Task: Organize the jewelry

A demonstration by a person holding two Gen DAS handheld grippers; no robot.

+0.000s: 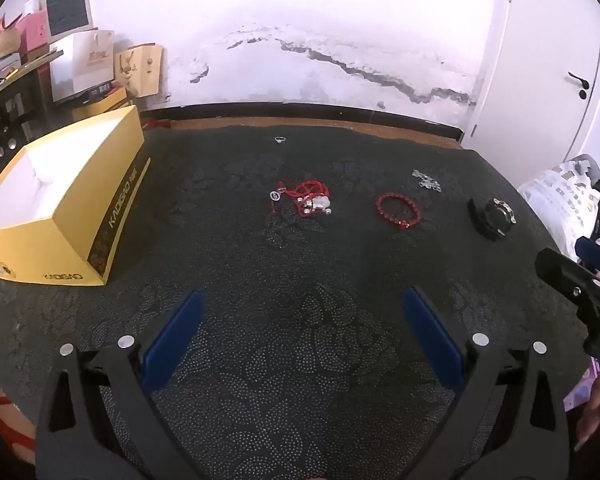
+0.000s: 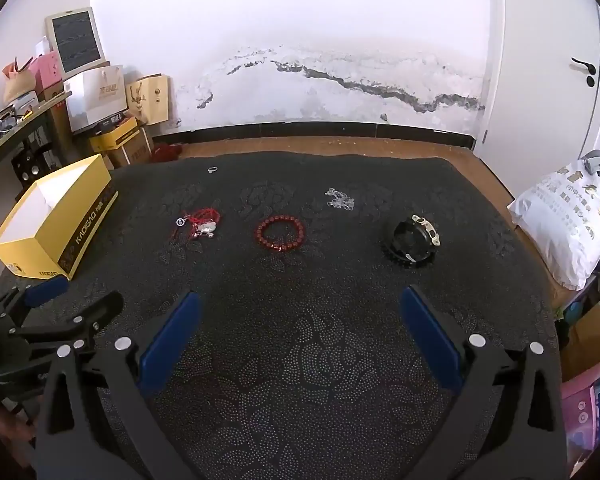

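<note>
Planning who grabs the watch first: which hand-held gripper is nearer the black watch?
Right. The right hand-held gripper has the black watch just ahead, slightly to its right. The left hand-held gripper sits farther off, with the watch far to its right. Both are open.

Yellow box (image 1: 72, 216): the brand "KAOIGAO" runs along its dark side band and appears again at the near corner. Other print on bags and cartons is illegible.

One yellow box (image 2: 56, 236), one ring (image 2: 213, 169), four bracelets (image 2: 279, 234)
</note>
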